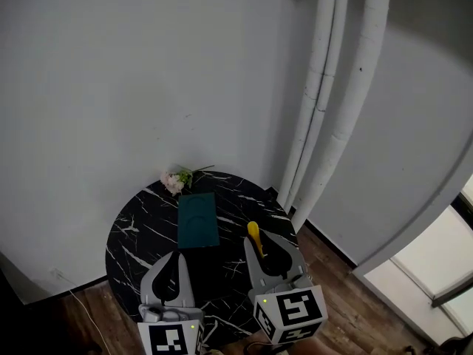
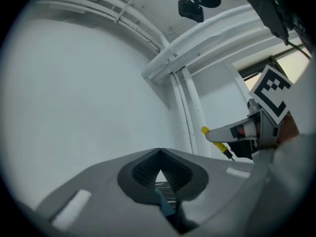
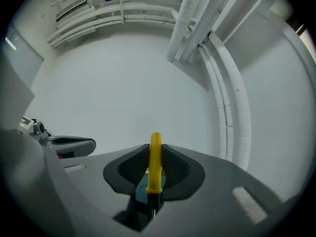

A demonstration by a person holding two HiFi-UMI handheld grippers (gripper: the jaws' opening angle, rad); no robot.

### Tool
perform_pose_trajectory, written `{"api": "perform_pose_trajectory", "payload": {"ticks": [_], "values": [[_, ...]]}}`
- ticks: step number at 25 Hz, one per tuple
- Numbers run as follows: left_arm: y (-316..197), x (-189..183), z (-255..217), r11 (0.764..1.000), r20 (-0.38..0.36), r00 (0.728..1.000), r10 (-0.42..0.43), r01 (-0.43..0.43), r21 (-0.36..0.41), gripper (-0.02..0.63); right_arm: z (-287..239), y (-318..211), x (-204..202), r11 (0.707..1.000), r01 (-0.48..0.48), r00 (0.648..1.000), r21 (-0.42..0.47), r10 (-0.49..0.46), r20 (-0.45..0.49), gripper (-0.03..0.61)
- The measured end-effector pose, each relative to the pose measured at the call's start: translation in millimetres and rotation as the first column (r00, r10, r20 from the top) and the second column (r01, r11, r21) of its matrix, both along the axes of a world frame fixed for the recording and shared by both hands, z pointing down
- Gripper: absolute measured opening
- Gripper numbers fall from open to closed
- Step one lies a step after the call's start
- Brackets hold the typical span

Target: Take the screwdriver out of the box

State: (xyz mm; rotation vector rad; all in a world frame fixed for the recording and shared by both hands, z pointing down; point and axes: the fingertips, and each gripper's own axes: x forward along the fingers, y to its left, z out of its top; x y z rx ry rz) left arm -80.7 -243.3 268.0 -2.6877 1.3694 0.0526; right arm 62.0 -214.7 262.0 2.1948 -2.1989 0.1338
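Note:
My right gripper [image 1: 260, 246] is shut on a yellow-handled screwdriver [image 1: 255, 237], lifted above the round black marble table [image 1: 133, 237]. In the right gripper view the screwdriver [image 3: 155, 162] stands between the dark pads, handle pointing away and its dark shaft toward the camera. The dark green box [image 1: 198, 219] lies closed on the table, ahead and left of that gripper. My left gripper [image 1: 177, 266] hovers near the table's front, shut with nothing between its pads [image 2: 148, 172]. The left gripper view shows the right gripper [image 2: 217, 134] with the screwdriver [image 2: 216, 143] off to its right.
A small bunch of pink flowers [image 1: 174, 180] lies at the table's far edge by the white wall. White pipes [image 1: 332, 109] run up the wall to the right. Wooden floor [image 1: 355, 309] surrounds the table.

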Motion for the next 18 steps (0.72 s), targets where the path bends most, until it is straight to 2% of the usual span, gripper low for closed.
{"api": "perform_pose_trajectory", "payload": {"ticks": [6, 18], "values": [[4.4, 17.9, -6.2, 1.000, 0.052, 0.999, 0.013, -0.012, -0.006, 0.001, 30.3, 4.0, 18.4, 0.998, -0.026, 1.000, -0.063, 0.027, 0.004, 0.100], [-22.5, 32.3, 24.5, 0.997, 0.083, 0.996, 0.030, -0.024, -0.068, 0.000, 115.1, -7.8, 31.7, 0.974, -0.032, 0.998, -0.224, 0.042, 0.043, 0.100]]}}
